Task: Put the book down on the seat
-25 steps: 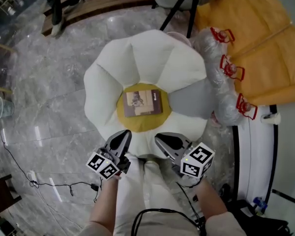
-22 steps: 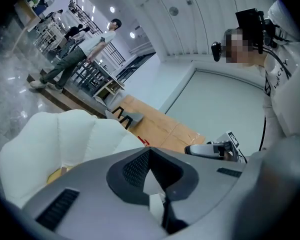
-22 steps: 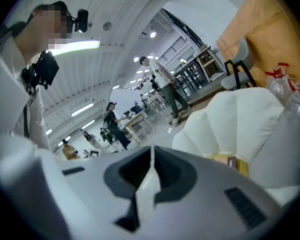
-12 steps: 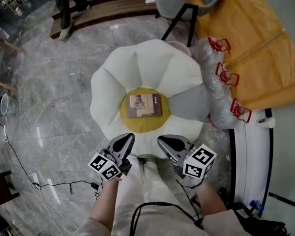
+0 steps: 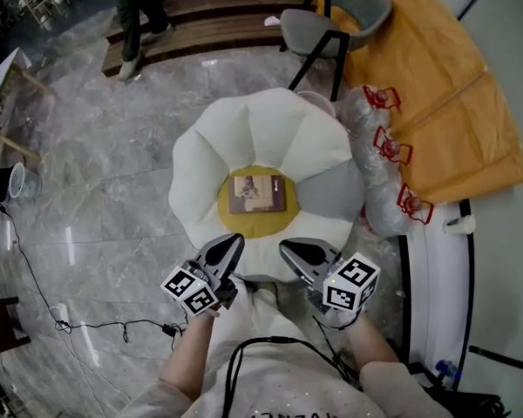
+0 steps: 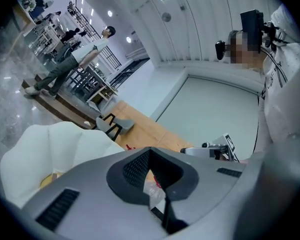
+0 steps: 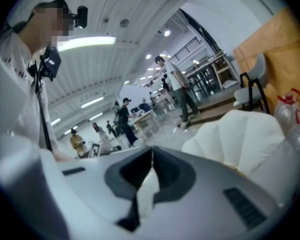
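- Left gripper (image 5: pixel 234 242) has its jaws closed together on nothing and hangs just short of the near edge of the seat (image 5: pixel 244 120).
- Ahead of it and a little to its right, the book (image 5: pixel 259 193) lies flat on the seat's yellow middle (image 5: pixel 244 225), apart from both grippers. The putting-down looks done.
- Right gripper (image 5: pixel 288 248) is likewise closed and empty, with the book ahead and slightly to its left.
- The step in hand is probably clearing off. Done well, neither gripper brushes the soft white petals, so the cushion is not nudged and the book does not slide.
- Off the right gripper's right side sits a plastic-wrapped bundle (image 5: pixel 379 172), which is best given room.
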`<action>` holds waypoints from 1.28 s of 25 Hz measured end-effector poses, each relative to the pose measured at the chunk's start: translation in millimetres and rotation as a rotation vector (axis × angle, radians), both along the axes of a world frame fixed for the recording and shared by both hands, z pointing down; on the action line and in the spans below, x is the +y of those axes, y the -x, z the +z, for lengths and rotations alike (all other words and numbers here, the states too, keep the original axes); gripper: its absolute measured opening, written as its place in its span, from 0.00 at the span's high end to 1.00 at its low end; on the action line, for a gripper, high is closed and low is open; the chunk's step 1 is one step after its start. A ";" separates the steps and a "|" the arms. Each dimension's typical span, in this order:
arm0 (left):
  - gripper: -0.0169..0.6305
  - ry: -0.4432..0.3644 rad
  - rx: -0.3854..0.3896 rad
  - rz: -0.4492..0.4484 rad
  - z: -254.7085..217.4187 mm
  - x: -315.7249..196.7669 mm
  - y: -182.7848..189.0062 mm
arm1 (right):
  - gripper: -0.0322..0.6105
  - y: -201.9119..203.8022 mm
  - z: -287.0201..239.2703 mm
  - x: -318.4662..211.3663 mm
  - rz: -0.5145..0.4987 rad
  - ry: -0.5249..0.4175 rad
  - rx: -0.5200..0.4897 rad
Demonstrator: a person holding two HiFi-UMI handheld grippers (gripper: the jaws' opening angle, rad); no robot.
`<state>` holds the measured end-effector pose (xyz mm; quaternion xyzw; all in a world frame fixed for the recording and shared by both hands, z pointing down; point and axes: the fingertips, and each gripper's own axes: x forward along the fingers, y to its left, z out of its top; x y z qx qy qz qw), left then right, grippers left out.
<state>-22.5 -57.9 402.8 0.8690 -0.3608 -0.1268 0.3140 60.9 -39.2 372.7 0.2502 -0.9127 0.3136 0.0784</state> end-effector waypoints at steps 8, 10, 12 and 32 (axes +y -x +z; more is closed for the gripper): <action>0.94 -0.040 0.011 0.022 -39.6 16.0 -5.6 | 0.92 11.8 -34.3 17.5 -0.006 -0.016 -0.045; 0.94 -0.046 0.022 0.027 -48.2 20.2 -5.3 | 0.92 15.2 -42.8 22.9 -0.012 -0.025 -0.050; 0.94 -0.049 0.029 0.039 -55.6 24.1 -6.8 | 0.92 16.3 -50.9 27.7 -0.021 -0.036 -0.049; 0.94 -0.079 -0.003 0.134 -101.8 37.8 -20.5 | 0.92 20.0 -103.6 42.3 -0.063 -0.106 -0.067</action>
